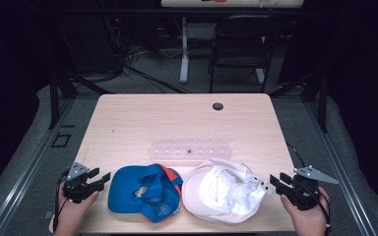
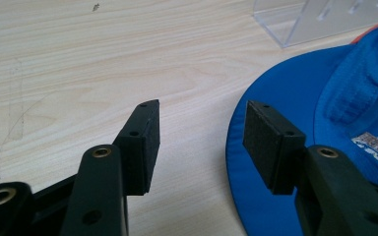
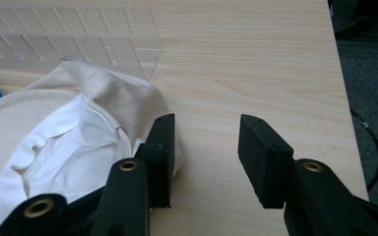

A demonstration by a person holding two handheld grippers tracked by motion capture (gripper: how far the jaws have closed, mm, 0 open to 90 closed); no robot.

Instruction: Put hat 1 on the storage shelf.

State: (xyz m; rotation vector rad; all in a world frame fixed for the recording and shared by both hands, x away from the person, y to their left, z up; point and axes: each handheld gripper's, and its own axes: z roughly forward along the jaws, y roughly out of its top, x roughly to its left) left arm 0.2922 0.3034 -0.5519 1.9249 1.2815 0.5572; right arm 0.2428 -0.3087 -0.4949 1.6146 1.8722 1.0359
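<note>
A blue cap point(image 1: 145, 191) with an orange edge lies upside down near the table's front edge, left of centre. Beside it on the right lies a white cap point(image 1: 224, 191), also upside down. My left gripper point(image 1: 100, 178) stands open just left of the blue cap point(image 2: 325, 123), with its right jaw over the brim and nothing held. My right gripper point(image 1: 274, 182) is open at the right edge of the white cap point(image 3: 78, 132), its left jaw touching the cloth. Bare wood lies between the jaws of my right gripper point(image 3: 205, 142).
A clear plastic rack point(image 1: 191, 146) stands behind the caps at mid table. A round cable hole point(image 1: 218, 106) sits near the far edge. A black chair point(image 1: 243, 44) and a table leg stand beyond. The table's right edge point(image 3: 347, 118) is close to my right gripper.
</note>
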